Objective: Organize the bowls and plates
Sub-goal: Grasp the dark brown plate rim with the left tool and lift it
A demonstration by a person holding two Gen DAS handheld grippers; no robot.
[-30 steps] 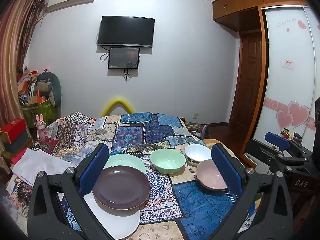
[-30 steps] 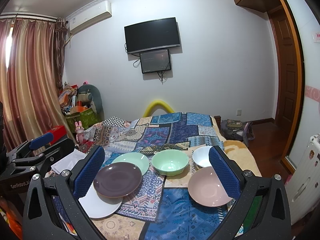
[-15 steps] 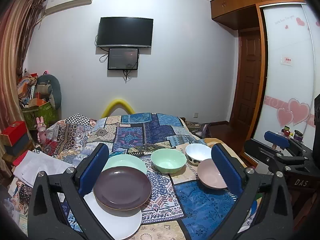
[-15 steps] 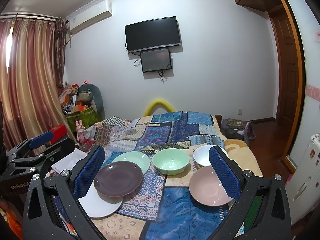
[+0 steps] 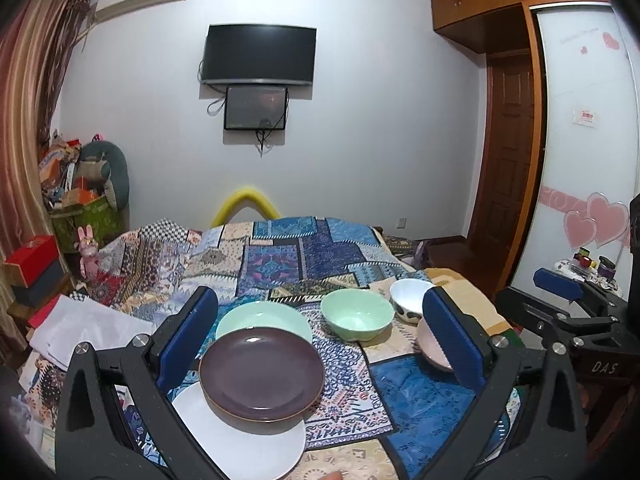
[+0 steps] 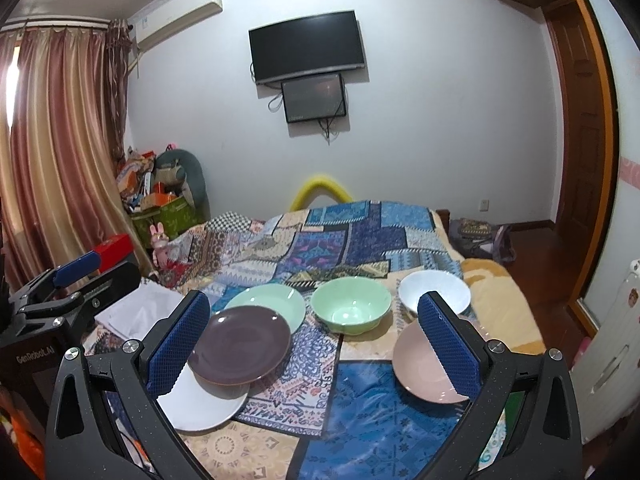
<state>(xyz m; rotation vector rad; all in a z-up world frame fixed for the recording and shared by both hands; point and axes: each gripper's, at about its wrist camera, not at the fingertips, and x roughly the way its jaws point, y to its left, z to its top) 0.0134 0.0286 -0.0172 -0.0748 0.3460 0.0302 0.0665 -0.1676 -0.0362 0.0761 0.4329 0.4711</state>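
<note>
A: From the left wrist, our left gripper (image 5: 320,336) hovers level over the bed (image 5: 280,256), jaws spread and empty. The purple plate (image 5: 262,372) overlaps the white plate (image 5: 240,444) and the green plate (image 5: 264,318); a careless lift could drag its neighbours on the soft quilt.

B: From the right wrist, our right gripper (image 6: 314,334) hangs the same way, jaws wide apart. The pink bowl (image 6: 420,364) sits tilted near the bed's edge; a nudge might tip it.
</note>
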